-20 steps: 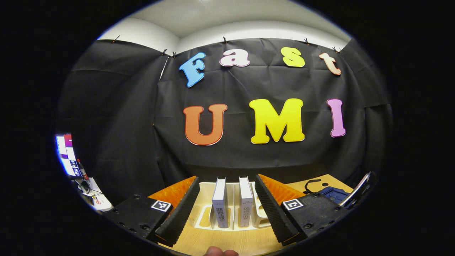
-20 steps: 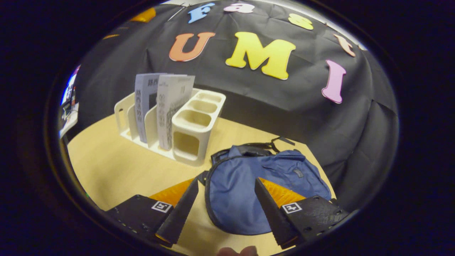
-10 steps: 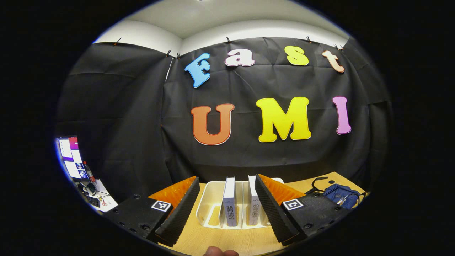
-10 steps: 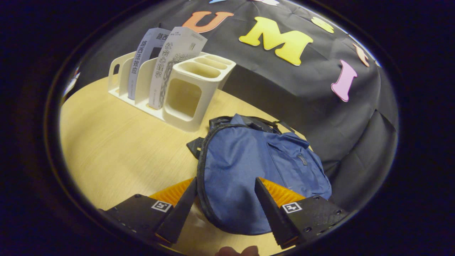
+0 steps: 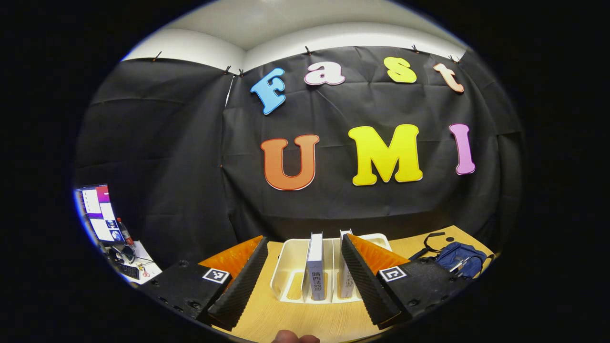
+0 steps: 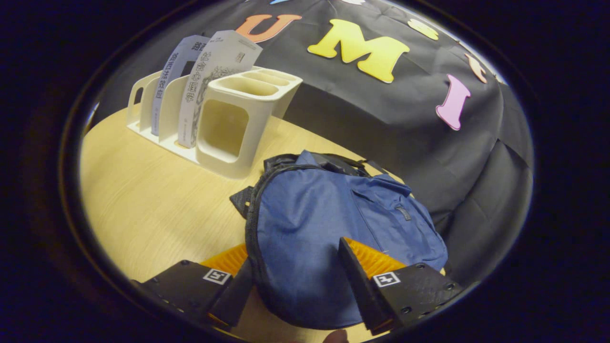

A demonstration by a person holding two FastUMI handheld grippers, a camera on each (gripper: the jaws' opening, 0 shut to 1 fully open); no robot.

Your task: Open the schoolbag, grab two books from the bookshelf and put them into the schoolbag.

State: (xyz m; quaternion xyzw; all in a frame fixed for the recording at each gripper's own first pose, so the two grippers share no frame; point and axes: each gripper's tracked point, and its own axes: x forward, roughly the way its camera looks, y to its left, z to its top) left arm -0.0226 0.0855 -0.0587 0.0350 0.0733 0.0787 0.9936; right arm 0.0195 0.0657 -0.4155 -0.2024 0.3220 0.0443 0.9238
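Two books stand upright in the slots of the cream bookshelf, which serves as the landmark on the wooden table. The blue schoolbag lies flat just beside the bookshelf's cup end, nearer the camera, with its dark zipper edge curving along the side that faces the open table. It looks closed, so the step in hand is judged to be opening it.

The right gripper sits low over the near part of the schoolbag, fingers spread with the blue fabric between them; whether they touch the cloth cannot be told. To do this well, it should find the zipper pull rather than pinch loose fabric. No pull is clearly visible on the main zipper, and the small tab on the front pocket is likely the wrong one.

The left gripper hovers in front of the bookshelf, fingers apart and holding nothing, with the books between its tips farther off. It could pin the schoolbag down so the zip runs without dragging it
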